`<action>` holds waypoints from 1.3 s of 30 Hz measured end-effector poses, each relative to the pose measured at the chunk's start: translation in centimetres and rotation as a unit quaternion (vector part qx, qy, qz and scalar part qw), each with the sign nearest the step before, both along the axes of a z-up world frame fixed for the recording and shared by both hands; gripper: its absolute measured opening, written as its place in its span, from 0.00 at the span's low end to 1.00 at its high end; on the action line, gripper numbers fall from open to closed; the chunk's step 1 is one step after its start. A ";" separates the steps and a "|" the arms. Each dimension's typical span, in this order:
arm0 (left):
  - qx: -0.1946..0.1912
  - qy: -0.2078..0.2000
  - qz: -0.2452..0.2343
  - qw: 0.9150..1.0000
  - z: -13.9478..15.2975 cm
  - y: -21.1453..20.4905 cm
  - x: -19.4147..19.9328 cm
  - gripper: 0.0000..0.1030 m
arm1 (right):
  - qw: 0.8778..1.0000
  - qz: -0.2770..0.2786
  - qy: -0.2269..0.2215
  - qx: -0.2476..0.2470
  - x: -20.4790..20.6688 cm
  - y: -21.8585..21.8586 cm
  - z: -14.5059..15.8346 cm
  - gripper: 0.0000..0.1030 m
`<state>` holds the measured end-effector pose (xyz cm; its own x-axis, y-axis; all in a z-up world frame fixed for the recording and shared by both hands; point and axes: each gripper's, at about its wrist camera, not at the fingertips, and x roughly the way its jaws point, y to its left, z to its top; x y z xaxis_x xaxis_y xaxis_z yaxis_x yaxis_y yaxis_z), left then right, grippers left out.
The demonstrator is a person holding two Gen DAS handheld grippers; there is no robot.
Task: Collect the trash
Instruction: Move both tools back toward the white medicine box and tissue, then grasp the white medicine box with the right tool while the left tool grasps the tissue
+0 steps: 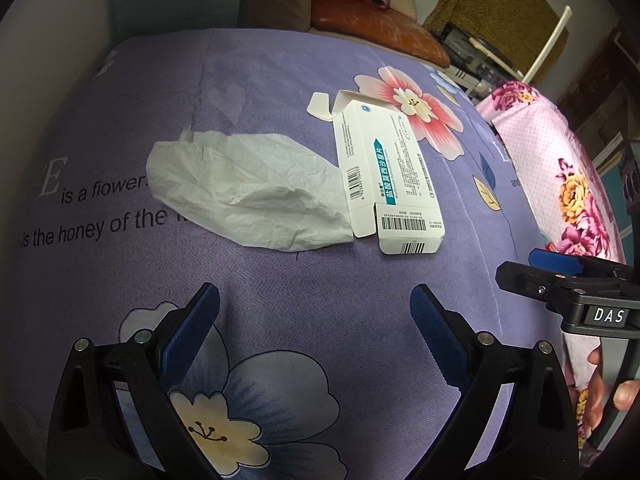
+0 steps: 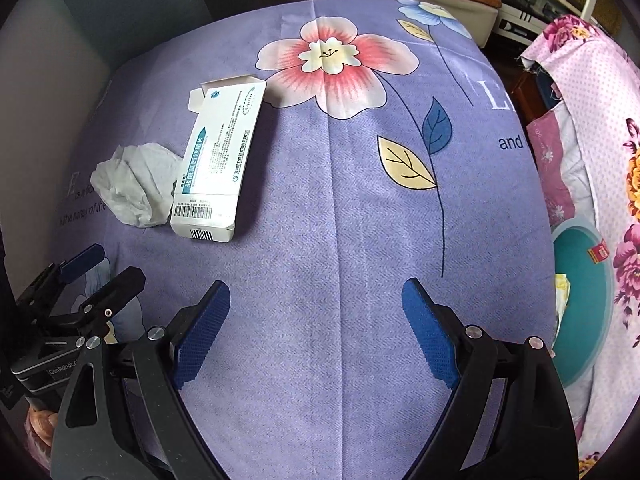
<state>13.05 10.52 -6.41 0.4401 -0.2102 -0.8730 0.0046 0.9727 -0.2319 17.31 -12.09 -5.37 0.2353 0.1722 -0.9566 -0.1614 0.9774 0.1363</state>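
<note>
My left gripper (image 1: 316, 336) and right gripper (image 2: 316, 332) hover with fingers spread, grasping nothing. A crumpled tissue (image 1: 248, 192) touches a white medicine box (image 1: 384, 176) on the purple bedsheet (image 1: 280, 280) printed "is a flower" and "the honey of the". The box's Chinese text is unreadable. A teal bin (image 2: 580, 320) is partly cut off.

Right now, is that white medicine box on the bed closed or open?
Open at its far end: the medicine box lies flat on the purple sheet with end flaps sticking out. Whether anything is inside, I cannot tell.
</note>
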 end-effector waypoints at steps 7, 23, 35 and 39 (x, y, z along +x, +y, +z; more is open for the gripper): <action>0.005 0.006 0.009 1.000 -0.6 1.8 1.0 0.93 | 1.000 0.012 0.007 0.011 2.4 2.1 -0.8 0.81; 0.008 0.008 0.080 0.997 -0.6 9.2 2.8 0.93 | 0.999 0.044 -0.001 0.018 9.0 8.6 -2.2 0.81; 0.014 0.019 0.061 0.998 -0.9 7.6 3.4 0.96 | 0.994 0.083 -0.062 -0.015 8.6 10.1 -2.1 0.60; -0.030 0.022 0.071 0.997 -1.0 6.6 4.7 0.96 | 0.995 0.072 -0.063 -0.013 7.8 7.5 -1.6 0.60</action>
